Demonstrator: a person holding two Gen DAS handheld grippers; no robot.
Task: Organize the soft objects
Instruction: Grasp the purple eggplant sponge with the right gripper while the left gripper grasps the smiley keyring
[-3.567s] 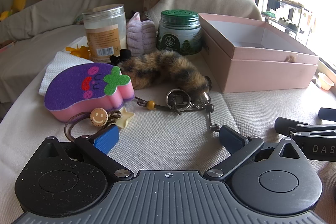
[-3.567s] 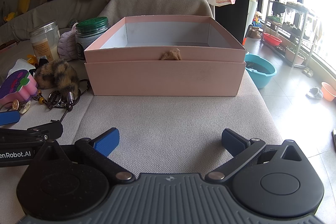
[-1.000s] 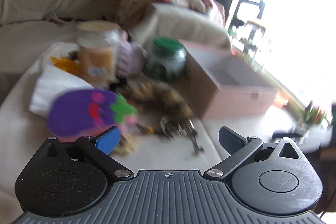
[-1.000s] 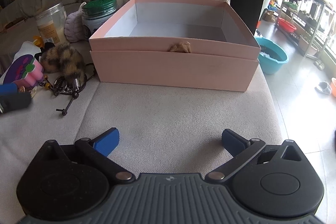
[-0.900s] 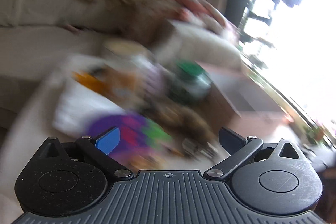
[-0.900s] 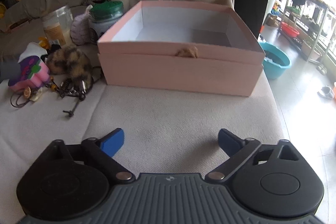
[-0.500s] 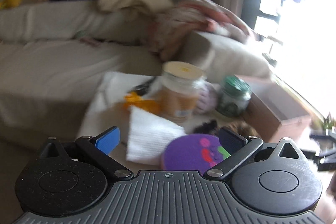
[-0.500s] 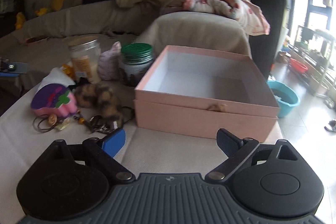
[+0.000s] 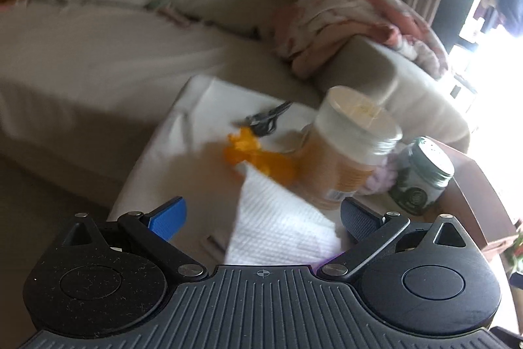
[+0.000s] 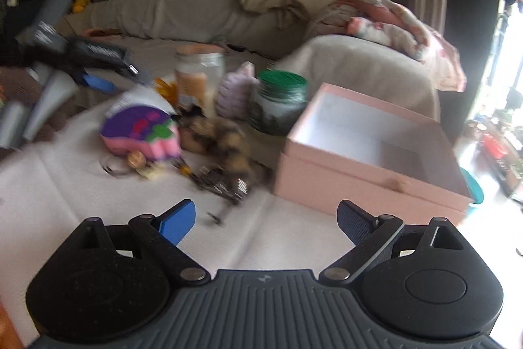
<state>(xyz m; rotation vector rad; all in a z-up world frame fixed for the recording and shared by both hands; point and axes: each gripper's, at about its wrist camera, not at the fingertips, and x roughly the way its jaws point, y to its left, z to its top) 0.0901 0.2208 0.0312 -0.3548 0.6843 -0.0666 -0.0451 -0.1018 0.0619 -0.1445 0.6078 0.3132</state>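
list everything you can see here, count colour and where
pink box: 1, pink, open, right side
green-lidded jar: 1, left of box
clear jar: 1, orange label, pale lid, left of green-lidded jar
lilac soft item: 1, between the jars
furry tail: 1, brown, in front of jars
sponge: 1, purple and pink, left of tail
white cloth: 1, behind sponge
orange item: 1, blurred, beside clear jar
left gripper: open, over cloth
right gripper: open, empty

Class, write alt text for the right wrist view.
The open right gripper hovers over a cloth-covered surface facing an empty pink box. Left of it lie a purple sponge toy, a furry keychain and two jars, all motion-blurred.
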